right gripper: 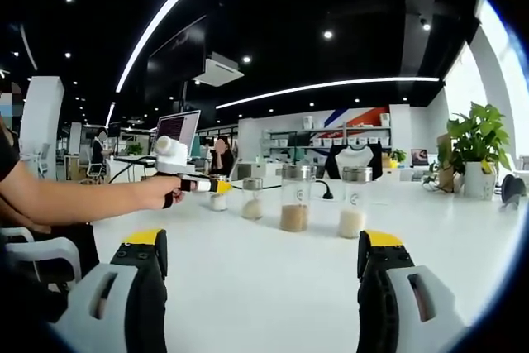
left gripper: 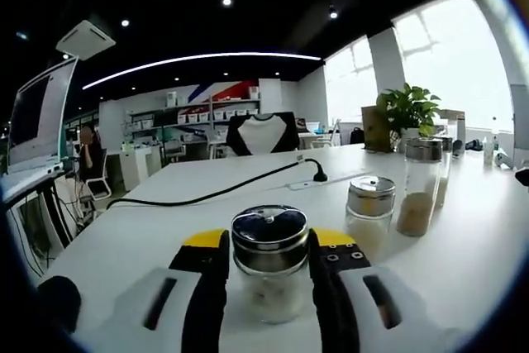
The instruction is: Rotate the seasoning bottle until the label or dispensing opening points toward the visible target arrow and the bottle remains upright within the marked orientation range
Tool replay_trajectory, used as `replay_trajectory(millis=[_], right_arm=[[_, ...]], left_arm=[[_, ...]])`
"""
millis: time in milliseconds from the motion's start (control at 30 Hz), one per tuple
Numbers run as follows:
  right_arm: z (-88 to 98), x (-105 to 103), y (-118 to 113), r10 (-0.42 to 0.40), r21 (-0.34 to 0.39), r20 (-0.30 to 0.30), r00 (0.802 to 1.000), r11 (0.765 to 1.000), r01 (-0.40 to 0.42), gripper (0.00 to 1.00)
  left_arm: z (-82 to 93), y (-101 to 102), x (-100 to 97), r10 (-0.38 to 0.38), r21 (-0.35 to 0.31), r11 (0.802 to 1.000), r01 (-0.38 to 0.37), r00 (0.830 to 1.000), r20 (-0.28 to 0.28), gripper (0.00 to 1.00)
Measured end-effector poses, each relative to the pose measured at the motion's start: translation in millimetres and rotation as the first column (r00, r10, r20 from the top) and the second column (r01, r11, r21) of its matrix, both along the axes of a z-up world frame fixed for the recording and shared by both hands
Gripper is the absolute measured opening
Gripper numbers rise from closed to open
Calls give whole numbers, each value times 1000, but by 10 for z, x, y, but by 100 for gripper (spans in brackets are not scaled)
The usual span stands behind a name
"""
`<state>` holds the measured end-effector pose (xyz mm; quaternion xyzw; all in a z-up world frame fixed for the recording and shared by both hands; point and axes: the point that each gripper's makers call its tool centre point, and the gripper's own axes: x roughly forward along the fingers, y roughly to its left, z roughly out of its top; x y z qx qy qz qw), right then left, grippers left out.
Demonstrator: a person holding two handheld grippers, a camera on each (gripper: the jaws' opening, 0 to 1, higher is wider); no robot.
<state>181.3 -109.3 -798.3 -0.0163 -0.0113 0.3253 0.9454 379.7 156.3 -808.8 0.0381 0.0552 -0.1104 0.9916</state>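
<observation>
The left tongs (left gripper: 269, 274) were clamped on the seasoning bottle (left gripper: 269, 264), their black, yellow-tipped jaws pressing the clear body just under its steel lid. The bottle stood upright on the white desk (left gripper: 207, 212), near the person's edge of it.

The likeliest trouble from here was a tilt: the grip sat high, so a twist made with any sideways lean could tip the bottle out of its upright range, and smooth glass might also slip in the jaws and turn less than the hand did. No target arrow could be made out on the desk, so how far it had to turn could not be judged.

In the right gripper view, the person's hand (right gripper: 161, 191) held the left tongs level, forearm stretched out low over the desk. The right tongs (right gripper: 263, 262) hung well back with jaws wide apart, holding nothing, facing three other bottles (right gripper: 295, 198) standing in a row.
</observation>
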Motion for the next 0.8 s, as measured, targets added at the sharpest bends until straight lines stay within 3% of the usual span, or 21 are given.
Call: replay_trajectory(millis=[433,633,800], right_arm=[[-63,-6,62,15,-3,-11,1000,1000,-15,97],[-81,1,65,15,-7,-15,1000,1000,-15,96],[-90,-3,75,20,-8,-18,1000,1000,-20,95]], left_arm=[[76,-2,-50,-27,15,1000,26,1000,12,35],[80,-6,-69,-50,-4,999,50,999,12,35],[129,-11,-124,-43,-55,997,47,997,59,33]])
